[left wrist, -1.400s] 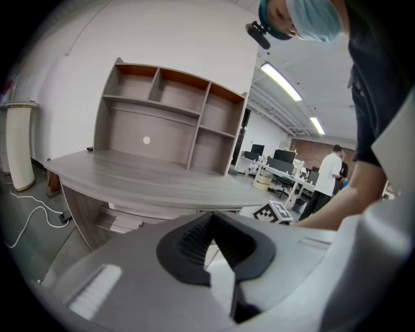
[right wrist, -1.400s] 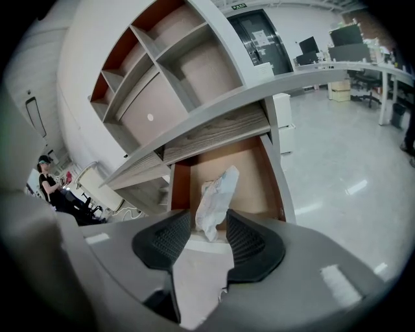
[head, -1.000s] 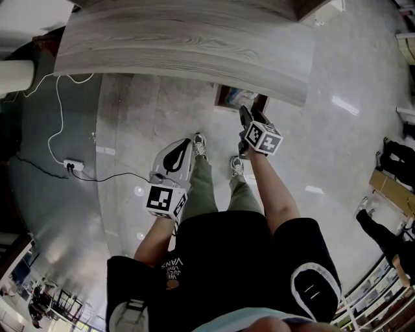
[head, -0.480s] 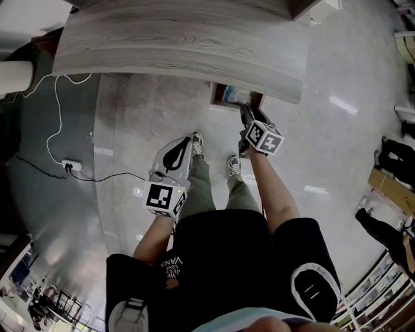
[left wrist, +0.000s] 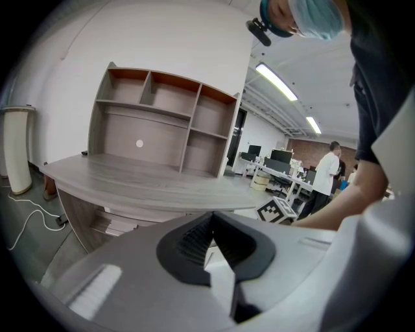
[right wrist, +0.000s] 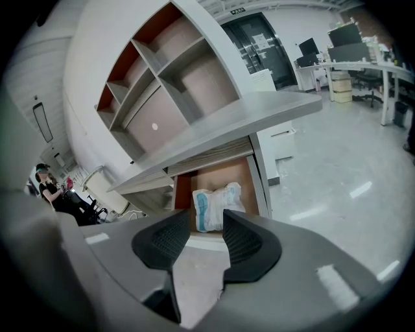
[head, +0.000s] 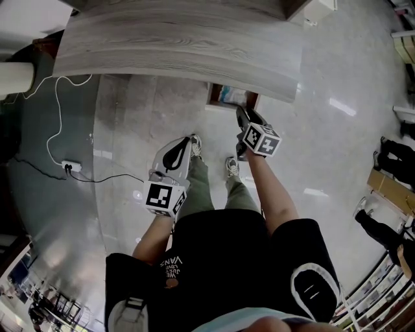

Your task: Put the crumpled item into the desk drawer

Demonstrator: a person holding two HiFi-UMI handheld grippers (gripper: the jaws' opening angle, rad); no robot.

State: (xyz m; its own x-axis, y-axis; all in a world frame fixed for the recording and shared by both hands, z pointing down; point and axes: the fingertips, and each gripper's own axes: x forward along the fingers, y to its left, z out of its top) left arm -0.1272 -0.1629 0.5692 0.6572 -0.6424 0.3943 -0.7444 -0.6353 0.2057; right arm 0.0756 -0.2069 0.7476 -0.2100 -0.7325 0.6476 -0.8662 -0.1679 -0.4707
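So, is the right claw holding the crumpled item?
No, the right claw is open; the crumpled item lies inside the drawer.

The person wears a black short-sleeved top [head: 220,240] with white lettering on its left side, olive-green trousers [head: 202,188] and pale trainers [head: 198,146]; a white rounded outline [head: 312,288] marks the black cloth at the right hip; a pale blue cap [left wrist: 314,16] covers the hair. The left gripper [head: 185,144] and the right gripper [head: 243,115] have smooth grey shells; each carries black ribbed pads [right wrist: 243,243] and a cube [head: 260,139] of black-and-white square markers.
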